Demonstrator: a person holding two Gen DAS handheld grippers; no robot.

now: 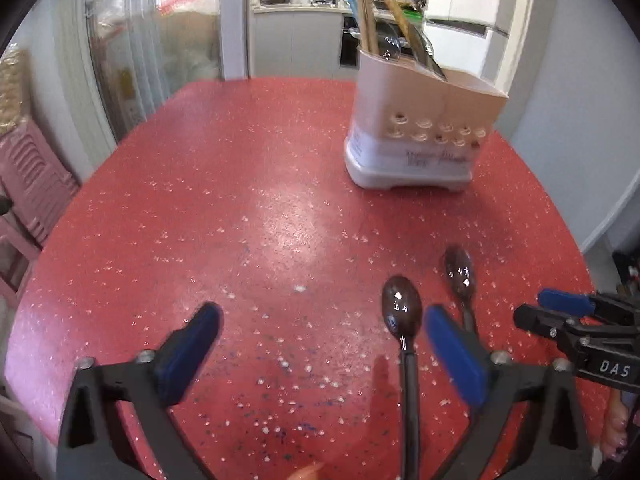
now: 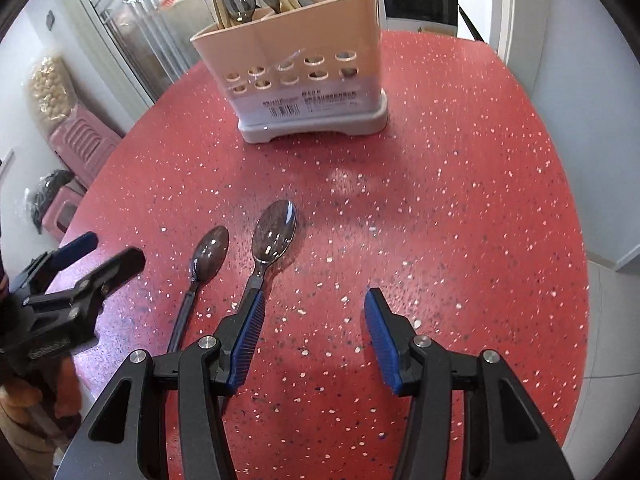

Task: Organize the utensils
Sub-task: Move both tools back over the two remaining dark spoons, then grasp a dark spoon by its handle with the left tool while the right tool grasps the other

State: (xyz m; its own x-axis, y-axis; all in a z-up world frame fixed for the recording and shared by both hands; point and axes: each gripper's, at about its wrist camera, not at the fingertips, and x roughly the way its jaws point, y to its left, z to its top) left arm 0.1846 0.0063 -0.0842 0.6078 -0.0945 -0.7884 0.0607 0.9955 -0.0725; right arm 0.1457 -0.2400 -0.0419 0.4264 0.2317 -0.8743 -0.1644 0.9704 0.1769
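1. standing toward the far side of the red speckled table [image 2: 460,184] is a beige utensil caddy [image 2: 304,80], taken here as the landmark; it has rows of round holes in its front wall and a pale base.
2. the caddy already holds several utensils: wooden chopsticks [image 1: 366,16], a blue-handled item and dark spoons, all leaning in its compartments.
3. two dark spoons lie flat on the table on the near side of the caddy, well apart from it, bowls pointing toward the caddy and handles pointing away.
4. the left spoon [image 2: 210,254] and the right spoon [image 2: 276,236] lie just beside each other, roughly parallel, not touching.
5. the left gripper [image 1: 320,344] hovers above the table on the near side of the caddy, jaws spread wide with nothing between the pads; the left spoon's handle runs under its right finger [image 1: 456,360].
6. the right gripper [image 2: 312,336] has its jaws parted about halfway, with bare table between them; its left finger [image 2: 248,336] overlaps the right spoon's handle, though contact cannot be confirmed.
7. neither gripper grips a spoon.
8. pink plastic stools [image 2: 86,140] stand beyond the table edge, left of the caddy.
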